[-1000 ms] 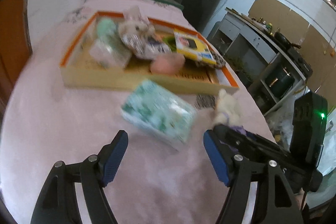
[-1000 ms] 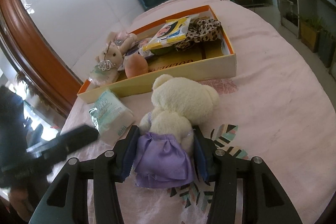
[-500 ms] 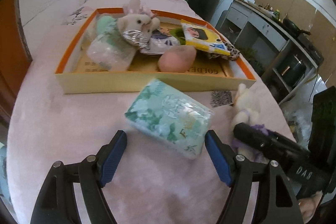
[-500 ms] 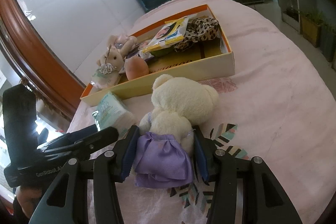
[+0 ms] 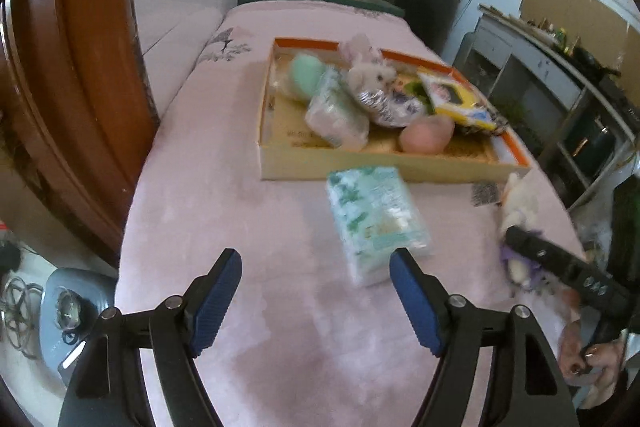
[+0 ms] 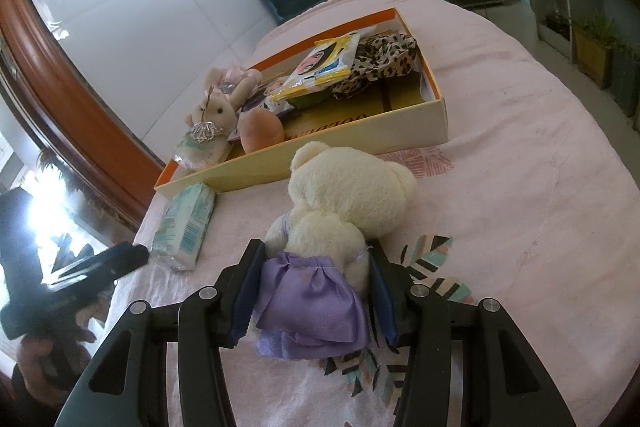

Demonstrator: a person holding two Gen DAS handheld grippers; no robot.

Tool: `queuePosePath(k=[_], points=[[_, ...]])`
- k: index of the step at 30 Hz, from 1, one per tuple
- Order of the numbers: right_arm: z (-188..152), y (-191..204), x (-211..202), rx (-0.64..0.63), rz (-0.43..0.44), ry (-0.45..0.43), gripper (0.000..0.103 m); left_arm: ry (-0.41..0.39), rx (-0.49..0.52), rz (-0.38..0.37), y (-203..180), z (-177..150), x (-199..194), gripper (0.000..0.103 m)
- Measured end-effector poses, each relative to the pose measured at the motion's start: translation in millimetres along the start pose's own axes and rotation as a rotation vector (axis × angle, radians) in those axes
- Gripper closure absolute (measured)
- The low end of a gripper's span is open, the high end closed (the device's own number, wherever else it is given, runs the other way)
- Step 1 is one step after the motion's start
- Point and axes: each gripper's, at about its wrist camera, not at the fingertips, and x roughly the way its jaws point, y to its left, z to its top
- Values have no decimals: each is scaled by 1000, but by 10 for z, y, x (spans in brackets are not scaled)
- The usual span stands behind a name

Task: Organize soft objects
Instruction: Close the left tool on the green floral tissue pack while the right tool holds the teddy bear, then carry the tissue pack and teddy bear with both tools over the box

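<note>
Right tool [image 6: 316, 289] around teddy bear [image 6: 340, 203]

A cream teddy bear [image 6: 344, 195] is dressed in a purple satin skirt. A tissue pack [image 5: 374, 215] is printed with a green leaf pattern on white. An orange-rimmed, pale yellow box [image 6: 360, 131] is seen on a pink cloth [image 6: 520, 187]. Blue pads [image 5: 218, 301] are seen on the black left tool [image 5: 316, 303].

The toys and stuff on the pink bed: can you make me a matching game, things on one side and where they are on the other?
Things:
1. cream teddy bear
2. tissue pack
3. pink egg toy
4. bunny toy

Places:
A. on the bedcover, outside the box, near the left gripper
B. between the fingers of the right gripper
C. in the box, leaning at one end
D. in the box, lying low by its front wall

Pairs: 1-B, 2-A, 3-D, 4-C
</note>
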Motion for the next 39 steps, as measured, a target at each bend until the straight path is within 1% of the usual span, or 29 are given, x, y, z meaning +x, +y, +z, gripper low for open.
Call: queuePosePath(k=[2,5,6,11,15,20,21,22,23,24,25,27,32,39], points=[[-1,0,-3,0,1,-1,52,-13,-5,-23,-17,19,-55,27],[-3,-16,-6,8,10,-3,52,-19,29,-63,-215,56,-43,27],[-5,-22,-8,11,13,-4,52,-18,38,-64,-274,71,-14,27],[-9,-45,-15,23,29,-7,52,-31,78,37,-525,107,198,27],[-9,-49,-16,27,34,-8,52,-19,55,83,-507,153,340,27],[-10,-43,-18,23,32,-7,52,8,14,64,-456,173,460,27],[-11,-33,-18,19,28,-6,52,9,15,63,-460,165,470,32],[-11,-17,-18,12,21,-5,52,11,17,62,-463,157,477,40],[-13,-6,-20,6,15,-4,52,15,13,59,-459,146,481,43],[-16,8,-22,-2,8,-3,52,17,3,53,-445,137,477,51],[-18,18,-24,-7,1,-3,53,15,-3,52,-435,131,469,52],[-22,31,-30,-15,-10,-7,54,5,-7,64,-420,119,447,54],[-22,76,-73,-36,-17,-21,55,-25,-20,13,-374,96,368,56],[79,204,-221,-70,-26,-54,55,-101,2,-32,-422,133,47,56]])
